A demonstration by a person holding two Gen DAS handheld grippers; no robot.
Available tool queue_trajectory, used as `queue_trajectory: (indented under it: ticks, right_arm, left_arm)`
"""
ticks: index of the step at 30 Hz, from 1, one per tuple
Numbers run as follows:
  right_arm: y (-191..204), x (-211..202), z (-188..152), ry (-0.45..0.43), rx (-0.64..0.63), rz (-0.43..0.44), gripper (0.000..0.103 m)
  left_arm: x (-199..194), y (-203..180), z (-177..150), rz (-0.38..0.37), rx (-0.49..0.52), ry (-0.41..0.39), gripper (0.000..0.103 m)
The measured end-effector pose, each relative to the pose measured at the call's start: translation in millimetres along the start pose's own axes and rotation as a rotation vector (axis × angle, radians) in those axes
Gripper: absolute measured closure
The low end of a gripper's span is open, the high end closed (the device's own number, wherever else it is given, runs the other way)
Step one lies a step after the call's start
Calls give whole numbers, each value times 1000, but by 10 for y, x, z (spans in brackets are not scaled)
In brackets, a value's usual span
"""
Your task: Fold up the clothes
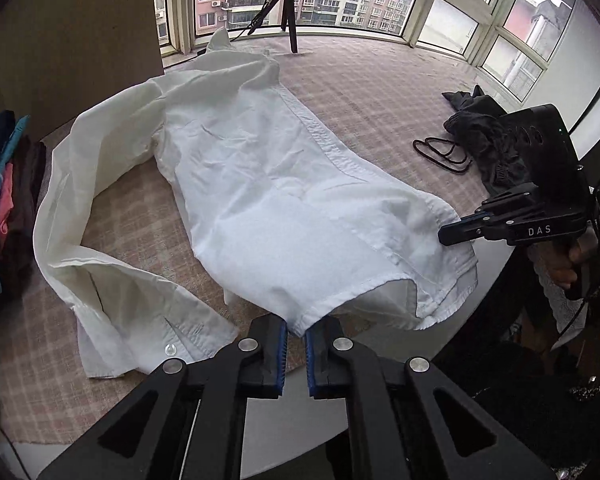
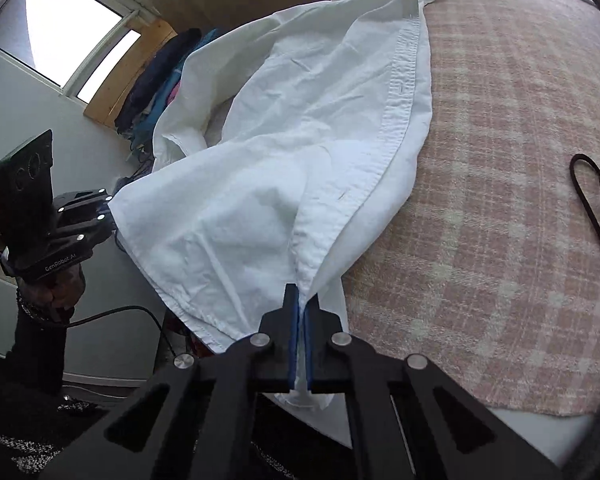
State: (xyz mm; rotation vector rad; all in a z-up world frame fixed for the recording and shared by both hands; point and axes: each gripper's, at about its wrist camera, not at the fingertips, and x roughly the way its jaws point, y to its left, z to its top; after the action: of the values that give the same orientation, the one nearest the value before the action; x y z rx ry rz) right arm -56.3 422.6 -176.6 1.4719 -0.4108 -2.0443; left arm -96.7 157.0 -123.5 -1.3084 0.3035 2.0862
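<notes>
A white button-up shirt [image 1: 260, 184] lies lengthwise on the checked pink cloth, collar far, hem near me, one long sleeve [image 1: 80, 248] curling to the left. My left gripper [image 1: 296, 336] is shut on the near hem's left corner. My right gripper [image 1: 456, 232] shows at the right, shut on the hem's right corner. In the right wrist view the shirt [image 2: 300, 128] stretches away, the right gripper [image 2: 300, 308] pinches its hem by the button placket, and the left gripper [image 2: 108, 216] holds the other corner at left, lifted off the table edge.
A dark garment [image 1: 488, 136] and a black cord loop [image 1: 440, 152] lie at the right of the cloth-covered round table [image 1: 380, 92]. A pile of coloured clothes [image 1: 4, 200] sits at the left. A small tripod [image 1: 288, 16] stands at the far window.
</notes>
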Motion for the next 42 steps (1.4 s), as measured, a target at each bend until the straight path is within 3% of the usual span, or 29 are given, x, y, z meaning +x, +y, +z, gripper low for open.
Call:
queue_trajectory:
  ticks: [4, 8, 10, 15, 19, 22, 24, 28, 32, 35, 36, 38, 39, 42]
  right_arm:
    - [232, -400, 236, -65, 38, 70, 100]
    - [420, -700, 423, -126, 141, 305, 100]
    - [555, -763, 494, -149, 141, 344, 100]
    - [717, -722, 579, -148, 95, 226, 100]
    - [466, -244, 390, -52, 110, 48, 100]
    - [225, 99, 221, 28, 193, 47, 100]
    - [175, 187, 186, 38, 217, 60, 100]
    - [393, 245, 325, 24, 183, 108, 100]
    - [737, 322, 516, 31, 110, 121, 100]
    - [904, 368, 600, 42, 73, 131, 100]
    - [959, 384, 628, 45, 60, 135, 100]
    - [1007, 388, 682, 44, 49, 151, 100]
    - [1017, 378, 705, 44, 43, 160, 100]
    - [953, 285, 749, 52, 31, 191, 90]
  left_arm:
    - [-223, 135, 32, -12, -3, -45, 97]
    - [-424, 241, -35, -32, -19, -67, 96]
    - [-524, 282, -58, -46, -24, -77, 96]
    - [-559, 347, -144, -48, -44, -73, 96]
    - [-61, 374, -482, 76, 0, 84, 89]
    - [60, 358, -729, 115, -8, 137, 90]
    - [-55, 228, -768, 80, -11, 94, 83]
    - [-263, -293, -602, -36, 76, -59, 50]
    - [-215, -698, -347, -41, 134, -169, 44]
    - [-84, -715, -202, -16, 110, -195, 41]
    - [-49, -672, -166, -21, 89, -199, 42]
    - [12, -516, -116, -53, 29, -192, 71]
    - [38, -413, -99, -75, -4, -172, 96]
    - [-18, -89, -84, -43, -69, -165, 101]
